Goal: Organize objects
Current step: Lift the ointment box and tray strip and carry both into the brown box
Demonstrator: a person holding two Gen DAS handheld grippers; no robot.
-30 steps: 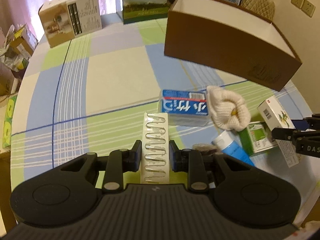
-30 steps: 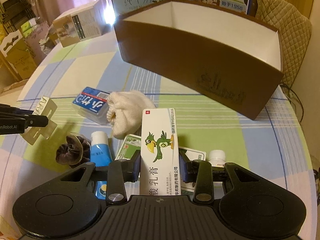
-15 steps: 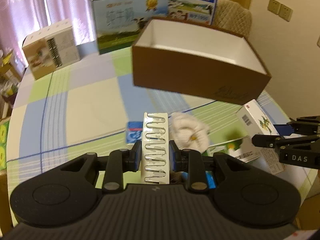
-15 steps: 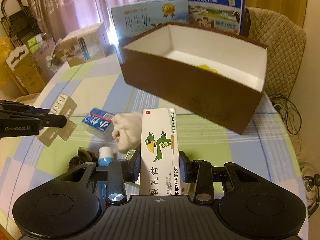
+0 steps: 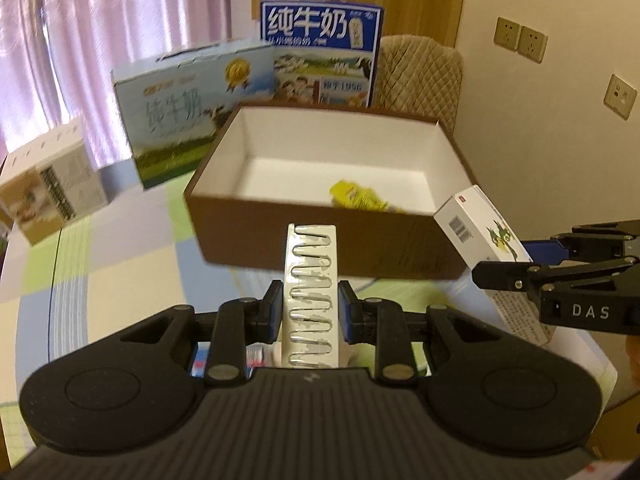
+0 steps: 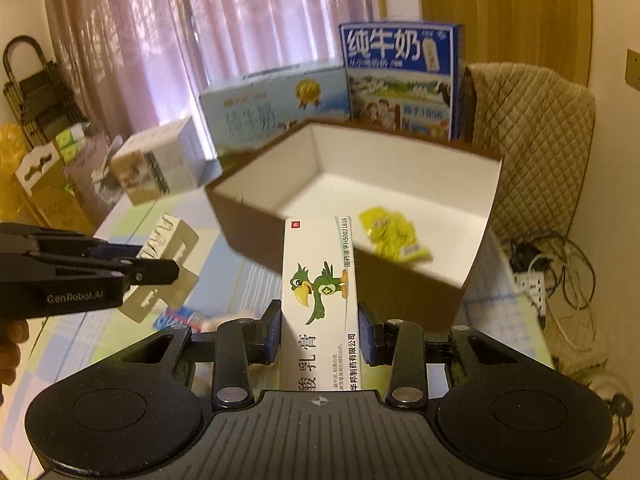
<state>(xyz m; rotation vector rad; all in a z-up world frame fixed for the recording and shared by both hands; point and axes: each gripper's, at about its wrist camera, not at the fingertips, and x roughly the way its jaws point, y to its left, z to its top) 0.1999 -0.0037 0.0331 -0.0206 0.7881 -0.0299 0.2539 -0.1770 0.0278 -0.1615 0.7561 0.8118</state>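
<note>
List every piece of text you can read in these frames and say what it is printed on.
"纯牛奶": blue milk carton behind the brown box.
"纯牛奶", blurred: pale milk carton.
"国药准字H50021816": ointment box in the right tongs; its other print is cut off or too small.
"GenRobot.AI": left tongs.
"DAS": right tongs, left view.
Hook card: no text.

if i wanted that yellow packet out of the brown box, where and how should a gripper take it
Probably from straight above. The yellow packet lies flat on the floor of the brown box, close to the near wall, so a sideways approach is blocked by the walls. Pinch across its crinkled middle or a raised edge, with the fingers kept off the near wall. Both grippers are full now.
</note>
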